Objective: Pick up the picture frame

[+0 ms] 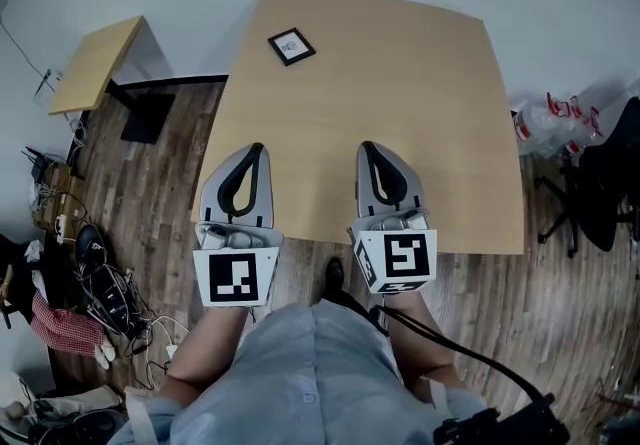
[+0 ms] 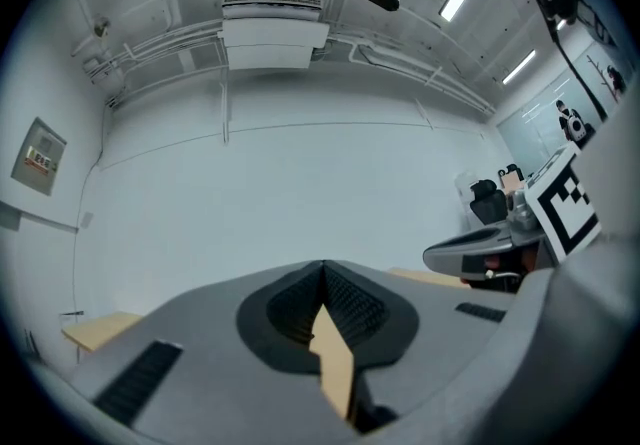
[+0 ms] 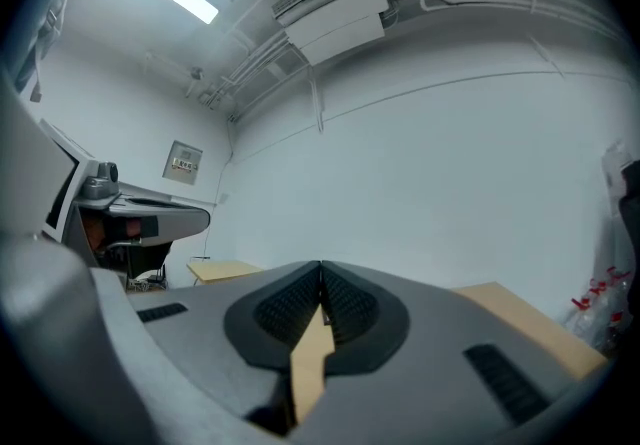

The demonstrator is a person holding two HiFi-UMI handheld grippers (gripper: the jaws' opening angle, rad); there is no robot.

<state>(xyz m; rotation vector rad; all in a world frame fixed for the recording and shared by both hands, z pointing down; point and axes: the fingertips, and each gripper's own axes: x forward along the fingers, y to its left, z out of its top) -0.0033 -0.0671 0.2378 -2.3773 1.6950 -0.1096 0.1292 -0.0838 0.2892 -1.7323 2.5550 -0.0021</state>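
The picture frame [image 1: 291,46] lies flat near the far left corner of the table [image 1: 420,103], well apart from the left claw [image 1: 256,149] and the right claw [image 1: 368,147], which hang side by side over the table's near edge, each clenched and holding nothing.

Left tool [image 1: 257,148]: jaws closed tip to tip, nothing between them, pointing level and forward. Right tool [image 1: 367,147]: same, jaws together, empty. Tools side by side, apart, roughly parallel. Marker cubes [image 1: 236,276] face the body. Bare forearms [image 1: 205,353] run back, one behind each tool.
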